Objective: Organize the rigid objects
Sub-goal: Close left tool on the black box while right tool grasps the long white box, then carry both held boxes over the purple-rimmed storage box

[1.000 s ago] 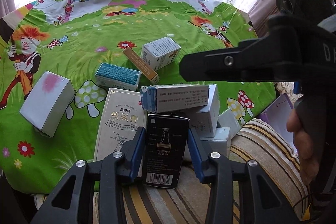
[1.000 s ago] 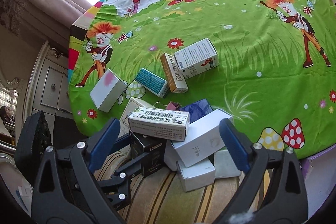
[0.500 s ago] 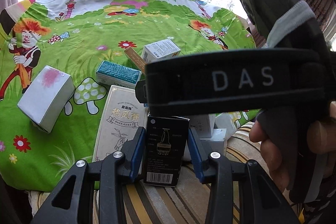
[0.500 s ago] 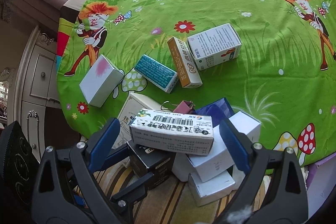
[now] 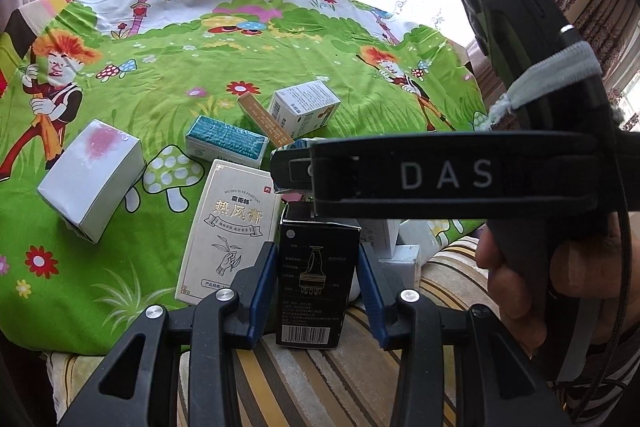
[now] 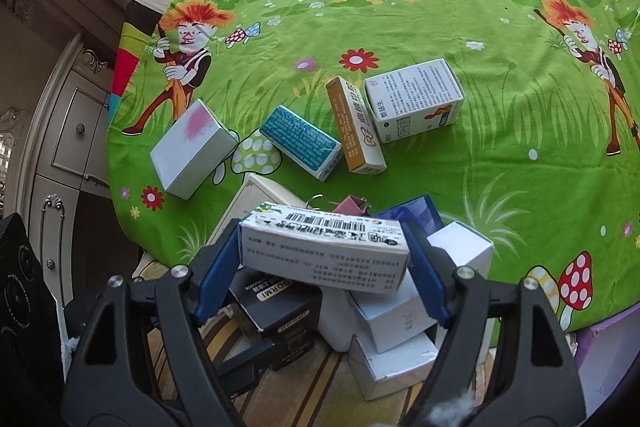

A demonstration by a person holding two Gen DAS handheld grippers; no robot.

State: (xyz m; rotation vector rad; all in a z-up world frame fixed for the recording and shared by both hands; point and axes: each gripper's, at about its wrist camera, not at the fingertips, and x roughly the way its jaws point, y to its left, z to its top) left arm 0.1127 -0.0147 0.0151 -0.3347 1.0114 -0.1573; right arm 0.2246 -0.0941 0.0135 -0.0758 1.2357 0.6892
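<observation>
The table (image 6: 400, 27), under a green cartoon cloth, carries scattered cartons at mid-field: a white box with a pink smudge (image 6: 192, 147), a teal box (image 6: 302, 141), an orange-sided box (image 6: 354, 125) and a white printed box (image 6: 416, 105).

At the near edge a heap of boxes sits partly on a striped cushion (image 5: 320, 379). A flat cream carton (image 5: 228, 231) lies beside it.

The barcoded white carton (image 6: 324, 253) rests on top of the heap. Its long axis runs crosswise, straight between the blue pads of the right gripper (image 6: 320, 267). The jaws have just been closing. The pads now stand at the carton's two short ends, apparently touching. Whether they press firmly cannot be told. The right hand is the nearer one to it.

The left gripper (image 5: 318, 279) is clenched on the black box (image 5: 316, 275), which stands upright at the heap's near-left corner.

Judgement: next move is a lift of the barcoded carton. A lengthwise grip risks buckling the cardboard.
</observation>
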